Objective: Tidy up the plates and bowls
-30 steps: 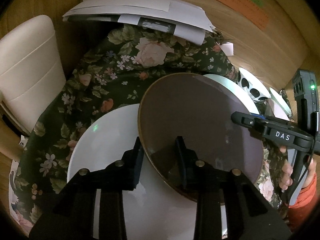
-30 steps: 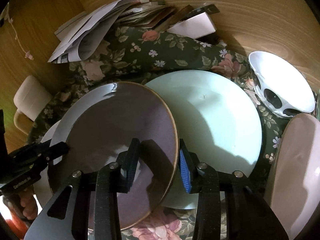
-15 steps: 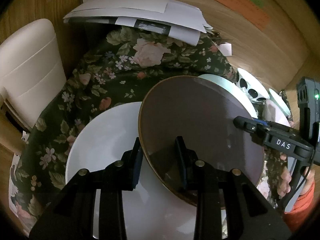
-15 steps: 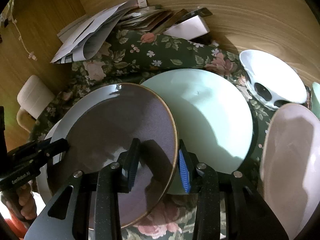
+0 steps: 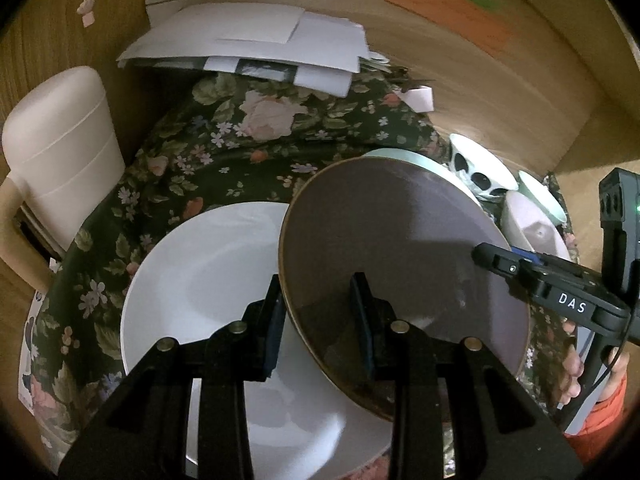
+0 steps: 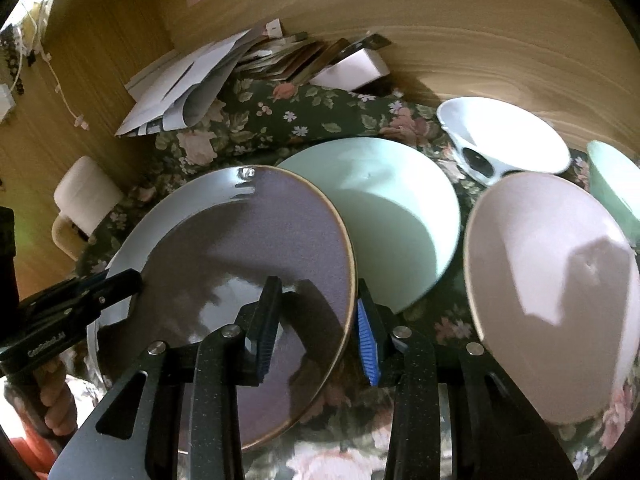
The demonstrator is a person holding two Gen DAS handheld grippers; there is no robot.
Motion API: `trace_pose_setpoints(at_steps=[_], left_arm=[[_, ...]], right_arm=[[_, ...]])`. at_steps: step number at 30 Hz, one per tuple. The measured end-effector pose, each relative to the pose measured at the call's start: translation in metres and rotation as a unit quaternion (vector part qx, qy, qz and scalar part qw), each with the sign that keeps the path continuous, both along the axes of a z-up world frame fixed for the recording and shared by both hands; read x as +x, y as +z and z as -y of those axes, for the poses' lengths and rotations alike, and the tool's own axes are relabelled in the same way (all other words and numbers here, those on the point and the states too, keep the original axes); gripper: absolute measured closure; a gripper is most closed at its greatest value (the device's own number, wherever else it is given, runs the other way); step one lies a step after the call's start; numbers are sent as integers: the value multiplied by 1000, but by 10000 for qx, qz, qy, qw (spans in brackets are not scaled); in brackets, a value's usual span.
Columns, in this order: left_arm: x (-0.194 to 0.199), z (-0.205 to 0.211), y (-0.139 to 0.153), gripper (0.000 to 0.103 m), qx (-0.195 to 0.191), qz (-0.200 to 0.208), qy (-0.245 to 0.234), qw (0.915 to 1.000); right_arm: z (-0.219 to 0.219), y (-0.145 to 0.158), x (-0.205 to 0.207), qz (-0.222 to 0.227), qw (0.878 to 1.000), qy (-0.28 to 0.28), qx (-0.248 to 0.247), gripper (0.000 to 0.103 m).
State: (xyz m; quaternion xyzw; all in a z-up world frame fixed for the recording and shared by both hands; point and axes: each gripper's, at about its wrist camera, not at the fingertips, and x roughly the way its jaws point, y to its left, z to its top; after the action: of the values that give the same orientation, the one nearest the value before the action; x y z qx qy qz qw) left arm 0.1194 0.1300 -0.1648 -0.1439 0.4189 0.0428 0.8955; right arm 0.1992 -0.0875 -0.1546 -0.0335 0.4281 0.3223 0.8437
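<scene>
Both grippers' fingers (image 5: 276, 320) clamp tilted brown plate (image 5: 400, 260) rims.

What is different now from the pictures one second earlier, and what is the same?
The dark plate, clamped at opposite rims by the left gripper and the right gripper, has risen a little and shifted: more of the white plate shows, and the pink bowl looms nearer. Both grips stayed, and the green plate stayed on the floral cloth.

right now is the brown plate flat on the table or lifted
Lifted and tilted: the brown plate is clamped at opposite rims by the left gripper and right gripper, above the white plate.
</scene>
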Motion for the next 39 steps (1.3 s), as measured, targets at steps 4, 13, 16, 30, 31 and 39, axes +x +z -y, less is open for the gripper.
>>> trace_pose_setpoints(at_steps=[4, 13, 16, 30, 31, 39], left_arm=[[-6, 9, 6, 72, -1, 37, -67, 10000], [-17, 33, 17, 72, 38, 101, -264, 9996], [-21, 42, 19, 72, 50, 120, -332, 9994], [-34, 87, 11, 72, -12, 33, -751, 9972], [-34, 90, 10, 72, -23, 24, -778, 9970], [-35, 107, 3, 72, -35, -87, -911, 9958]], right_arm=[[12, 5, -8, 46, 9999, -82, 49, 71], [40, 11, -31, 153, 9994, -296, 106, 71], [50, 11, -37, 144, 9990, -394, 135, 71], [100, 4, -65, 68, 9968, -784, 114, 71], [104, 2, -66, 42, 9966, -811, 100, 71], [119, -10, -73, -122, 9956, -924, 50, 71]])
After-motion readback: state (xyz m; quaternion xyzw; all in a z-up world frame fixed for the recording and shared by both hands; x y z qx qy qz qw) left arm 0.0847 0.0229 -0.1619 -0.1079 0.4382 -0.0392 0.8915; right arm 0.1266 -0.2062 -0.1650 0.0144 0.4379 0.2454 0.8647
